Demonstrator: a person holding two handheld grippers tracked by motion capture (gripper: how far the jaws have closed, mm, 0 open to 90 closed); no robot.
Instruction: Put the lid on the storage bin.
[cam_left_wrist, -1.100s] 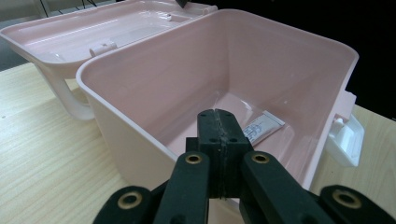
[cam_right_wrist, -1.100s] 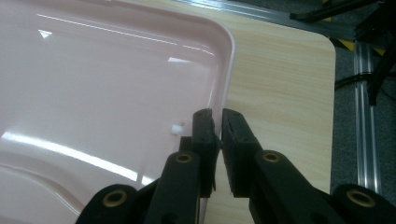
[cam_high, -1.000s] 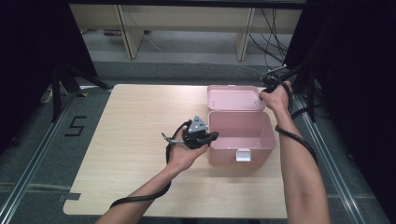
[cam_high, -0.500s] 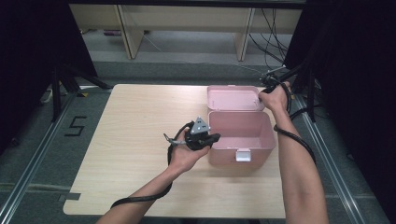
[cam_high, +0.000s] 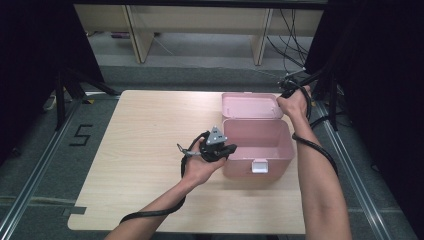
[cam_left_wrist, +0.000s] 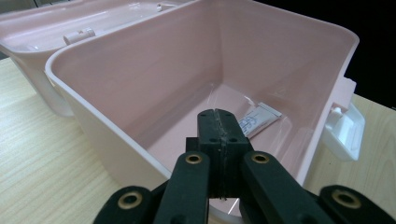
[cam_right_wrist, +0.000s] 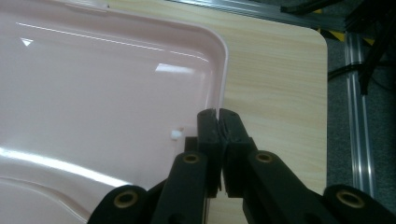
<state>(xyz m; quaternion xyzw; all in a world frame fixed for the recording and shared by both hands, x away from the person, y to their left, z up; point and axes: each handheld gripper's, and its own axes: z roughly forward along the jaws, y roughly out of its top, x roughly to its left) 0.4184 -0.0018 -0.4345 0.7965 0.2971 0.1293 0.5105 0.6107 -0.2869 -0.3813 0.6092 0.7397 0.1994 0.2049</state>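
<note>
The pink plastic box (cam_high: 257, 142) sits open on the pale wooden table (cam_high: 145, 130). The right gripper (cam_right_wrist: 218, 122) has just been closing and pinches the rim of the box's flat pink lid (cam_right_wrist: 107, 79). The left gripper (cam_left_wrist: 219, 130), pressed together with nothing in it, hovers over the box's near wall.

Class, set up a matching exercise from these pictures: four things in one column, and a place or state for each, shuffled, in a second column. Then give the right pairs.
Things
1. lid
2. sachet
3. latch
4. left gripper

Places or states
A. white, on the box's front wall
B. shut, poised over the box's rim
C. lying on the box floor
D. swung open, behind the box

Pairs: 1-D, 2-C, 3-A, 4-B
</note>
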